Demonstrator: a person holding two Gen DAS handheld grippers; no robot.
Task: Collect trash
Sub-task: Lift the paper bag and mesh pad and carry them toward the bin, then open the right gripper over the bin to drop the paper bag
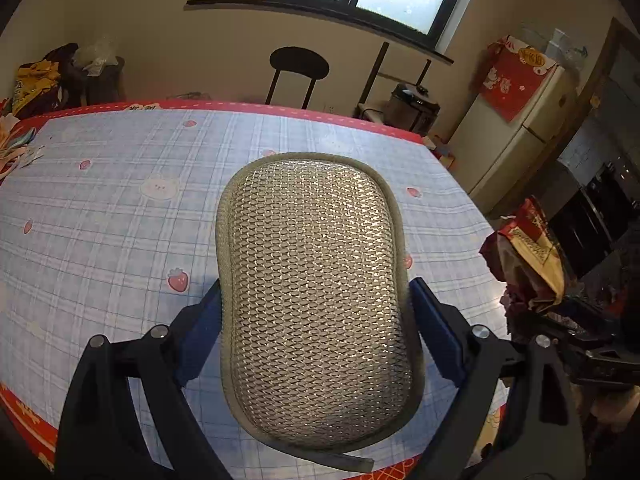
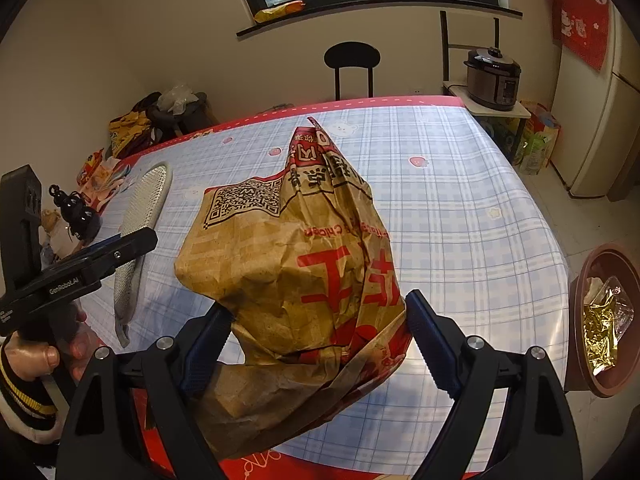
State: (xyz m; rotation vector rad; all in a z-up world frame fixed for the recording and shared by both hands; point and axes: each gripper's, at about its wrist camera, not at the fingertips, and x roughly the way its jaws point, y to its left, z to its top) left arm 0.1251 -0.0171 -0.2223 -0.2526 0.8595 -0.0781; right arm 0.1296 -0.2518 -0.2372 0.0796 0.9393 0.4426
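My left gripper [image 1: 316, 312] is shut on a grey mesh scouring pad [image 1: 316, 292] and holds it over the plaid tablecloth. The pad also shows in the right wrist view [image 2: 140, 220], with the left gripper [image 2: 120, 248] clamped on it. My right gripper [image 2: 318, 320] is shut on a crumpled brown and red paper food bag [image 2: 304, 264], held above the table's near edge. The same bag shows at the right edge of the left wrist view [image 1: 528, 256]. A brown bin [image 2: 580, 320] with gold foil trash [image 2: 600, 324] inside stands off the table's right side.
The table [image 2: 460, 200] has a blue plaid cloth with a red border. Paper scraps and wrappers [image 1: 16, 144] lie at its far left corner. A black chair [image 1: 298, 72] stands behind it. A fridge [image 1: 516, 136] and a pressure cooker [image 2: 494, 78] stand at the right.
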